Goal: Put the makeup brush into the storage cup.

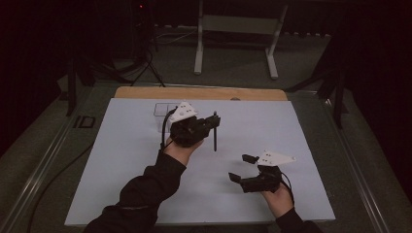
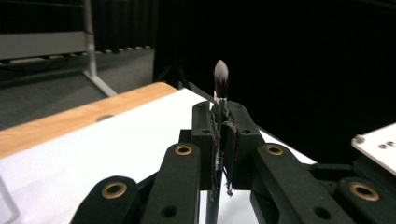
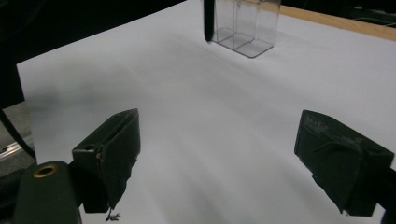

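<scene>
A: Desk [image 1: 121, 160] first: white sheet, clear holder [image 3: 243, 25] at the far edge, seemingly empty.

B: And the grippers?

A: Left gripper [image 2: 219, 123] has its fingers clamped on a brush [image 2: 221, 77], upright above the sheet. Right gripper [image 3: 224, 154] gapes wide, empty. Likely the brush is picked; placing remains.

Bench [image 1: 121, 160] sheet lies open between both grippers; sole obstruction is the clear compartment box [image 3: 245, 25] at the far edge.
</scene>
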The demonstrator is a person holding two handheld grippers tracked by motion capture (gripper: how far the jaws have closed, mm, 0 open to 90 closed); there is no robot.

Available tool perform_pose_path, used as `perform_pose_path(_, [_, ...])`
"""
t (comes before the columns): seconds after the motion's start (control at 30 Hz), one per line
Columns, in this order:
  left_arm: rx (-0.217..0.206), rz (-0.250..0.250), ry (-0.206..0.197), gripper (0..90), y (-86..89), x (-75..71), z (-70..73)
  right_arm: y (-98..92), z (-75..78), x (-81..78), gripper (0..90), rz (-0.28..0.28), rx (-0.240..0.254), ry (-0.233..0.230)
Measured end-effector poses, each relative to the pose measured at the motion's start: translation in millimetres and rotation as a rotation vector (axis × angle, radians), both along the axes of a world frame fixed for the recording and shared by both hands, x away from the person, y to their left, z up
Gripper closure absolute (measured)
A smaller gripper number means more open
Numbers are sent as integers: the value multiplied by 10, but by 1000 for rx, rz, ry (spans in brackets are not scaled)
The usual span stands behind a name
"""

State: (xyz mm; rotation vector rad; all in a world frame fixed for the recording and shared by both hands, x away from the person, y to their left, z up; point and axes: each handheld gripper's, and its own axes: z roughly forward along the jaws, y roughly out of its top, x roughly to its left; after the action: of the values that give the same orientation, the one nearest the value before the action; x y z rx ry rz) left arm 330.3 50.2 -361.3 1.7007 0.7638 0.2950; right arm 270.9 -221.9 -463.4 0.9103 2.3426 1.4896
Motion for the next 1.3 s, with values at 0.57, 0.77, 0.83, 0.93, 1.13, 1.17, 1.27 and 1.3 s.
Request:
perform_pose_path(0.57, [6,93,-77,857,420,82,344,-34,36,-11,145,-12,21,-11])
perform_pose_path(0.77, [15,133,-103,857,532,170,448,-37,40,-12,145,-9,27,-13])
perform_pose_path(0.83, [18,135,-115,857,563,196,487,-36,41,-14,145,-9,24,-12])
perform_pose_path(0.93, [21,153,-119,857,613,245,533,-38,38,-11,145,-7,24,-13])
perform_pose_path(1.13, [40,189,-141,857,684,344,562,-34,45,-20,145,-4,28,-15])
perform_pose_path(1.17, [42,193,-151,857,695,362,563,-32,46,-20,145,-4,26,-14])
perform_pose_path(1.27, [45,213,-160,857,740,436,571,-33,43,-18,145,-5,26,-13])
perform_pose_path(1.3, [45,213,-162,857,755,463,573,-33,43,-19,145,-4,28,-12])
